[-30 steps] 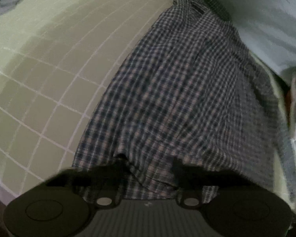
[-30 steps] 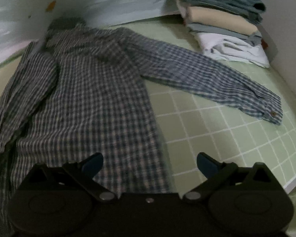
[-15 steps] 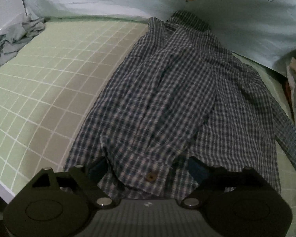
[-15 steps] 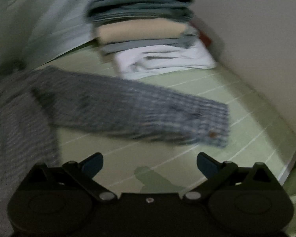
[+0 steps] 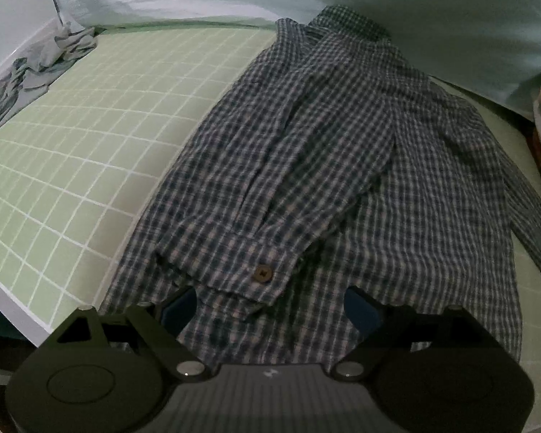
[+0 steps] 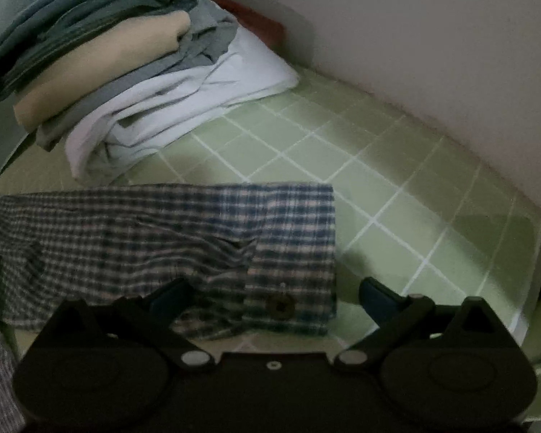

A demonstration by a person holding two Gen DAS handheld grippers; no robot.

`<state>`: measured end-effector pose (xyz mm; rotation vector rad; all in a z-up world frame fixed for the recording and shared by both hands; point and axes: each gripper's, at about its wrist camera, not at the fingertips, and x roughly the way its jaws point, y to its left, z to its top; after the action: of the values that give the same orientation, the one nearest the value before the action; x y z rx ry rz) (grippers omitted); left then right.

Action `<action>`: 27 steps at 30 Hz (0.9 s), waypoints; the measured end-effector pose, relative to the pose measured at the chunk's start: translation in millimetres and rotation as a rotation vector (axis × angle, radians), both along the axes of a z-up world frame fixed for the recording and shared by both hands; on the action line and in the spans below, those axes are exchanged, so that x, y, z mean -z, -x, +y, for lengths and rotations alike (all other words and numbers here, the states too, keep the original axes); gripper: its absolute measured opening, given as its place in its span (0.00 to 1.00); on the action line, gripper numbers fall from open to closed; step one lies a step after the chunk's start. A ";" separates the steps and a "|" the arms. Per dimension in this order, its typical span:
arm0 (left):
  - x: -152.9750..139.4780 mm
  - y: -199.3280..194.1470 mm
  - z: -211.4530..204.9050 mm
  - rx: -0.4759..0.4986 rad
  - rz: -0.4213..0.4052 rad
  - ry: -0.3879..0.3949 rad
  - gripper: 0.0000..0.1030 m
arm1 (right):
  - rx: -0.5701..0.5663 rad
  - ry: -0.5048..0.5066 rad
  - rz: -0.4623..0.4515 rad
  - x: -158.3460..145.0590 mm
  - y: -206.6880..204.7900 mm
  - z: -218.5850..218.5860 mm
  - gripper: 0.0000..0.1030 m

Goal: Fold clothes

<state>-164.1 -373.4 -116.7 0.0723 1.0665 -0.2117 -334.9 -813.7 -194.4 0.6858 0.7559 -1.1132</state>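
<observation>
A blue and white checked shirt (image 5: 342,151) lies spread on the green grid mat (image 5: 90,137), collar at the far end. One sleeve is folded over the body, and its buttoned cuff (image 5: 241,270) rests just ahead of my left gripper (image 5: 270,310), which stands open above the hem. In the right wrist view the other sleeve (image 6: 126,238) stretches out flat across the mat. Its cuff (image 6: 292,252), with a brown button, lies between the open fingers of my right gripper (image 6: 274,299). Neither gripper holds any cloth.
A stack of folded clothes (image 6: 119,72) sits at the back of the mat beside a pale wall (image 6: 414,54). A crumpled grey garment (image 5: 36,75) lies at the far left corner. A light sheet with carrot prints (image 5: 414,7) runs behind the collar. The mat's edge (image 6: 533,252) is close on the right.
My left gripper opened, let go of the folded sleeve and drew back. My right gripper swung right from the shirt body and came down over the outstretched sleeve's cuff.
</observation>
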 end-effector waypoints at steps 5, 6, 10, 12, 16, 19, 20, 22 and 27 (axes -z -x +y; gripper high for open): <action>-2.4 -7.7 -2.7 0.033 -0.005 -0.009 0.86 | -0.008 0.013 0.009 -0.1 -4.8 -2.0 0.75; -3.5 -8.9 -2.0 0.041 -0.005 -0.006 0.86 | -0.014 0.020 0.019 -1.5 -6.8 -2.0 0.64; -6.8 -15.1 9.8 0.056 -0.015 -0.010 0.86 | -0.022 0.027 0.000 -9.6 -11.6 -2.9 0.39; -7.4 -22.7 19.6 0.052 -0.014 -0.008 0.86 | -0.027 0.055 -0.011 -17.8 -15.9 1.4 0.32; -8.4 -42.0 43.4 0.047 -0.020 0.009 0.86 | -0.068 0.144 -0.029 -42.4 -34.6 22.6 0.26; -7.4 -61.1 62.4 0.042 -0.021 0.036 0.86 | -0.126 0.197 -0.049 -62.1 -60.3 49.8 0.25; -7.6 -68.5 68.3 0.038 -0.020 0.047 0.86 | -0.151 0.211 -0.055 -68.4 -70.9 60.3 0.25; -8.1 -82.8 79.9 0.031 -0.021 0.068 0.86 | -0.210 0.229 -0.071 -80.2 -93.8 82.7 0.25; -10.1 -115.2 100.4 0.026 -0.030 0.100 0.86 | -0.395 0.210 -0.130 -92.3 -158.2 146.8 0.25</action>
<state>-48.9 -273.0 -106.7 -0.0009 1.0240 -0.2865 -176.6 -666.9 -102.0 0.4033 0.6193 -0.7646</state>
